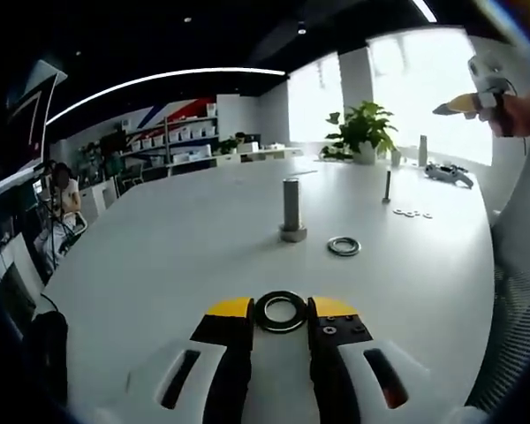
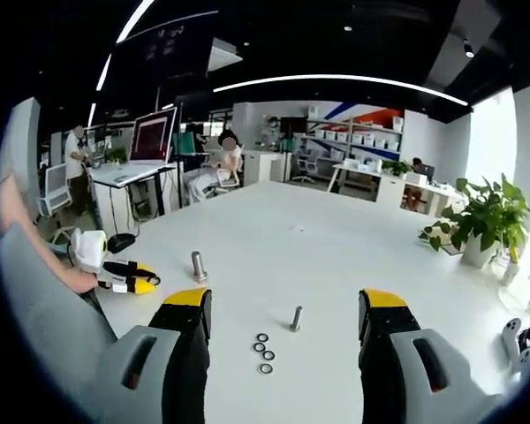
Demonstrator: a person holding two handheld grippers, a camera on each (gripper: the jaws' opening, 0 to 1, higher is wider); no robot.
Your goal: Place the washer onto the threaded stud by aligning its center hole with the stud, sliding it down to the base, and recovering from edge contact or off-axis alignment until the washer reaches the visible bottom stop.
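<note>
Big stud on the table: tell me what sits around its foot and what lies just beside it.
The big stud stands upright on the white table with a ring-shaped collar at its foot; whether that is a washer or its own base is unclear. A loose washer lies flat beside it, apart.

Left gripper (image 1: 281, 311): black jaws, yellow tips, white body with dark slots, screws. Right gripper (image 2: 285, 309): same. Grey sleeve (image 2: 35, 300).

Three washers (image 2: 263, 352) beside small stud (image 2: 296, 319), table (image 2: 318, 247).

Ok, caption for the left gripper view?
Left gripper grips a washer, facing the large stud and a spare washer.
</note>
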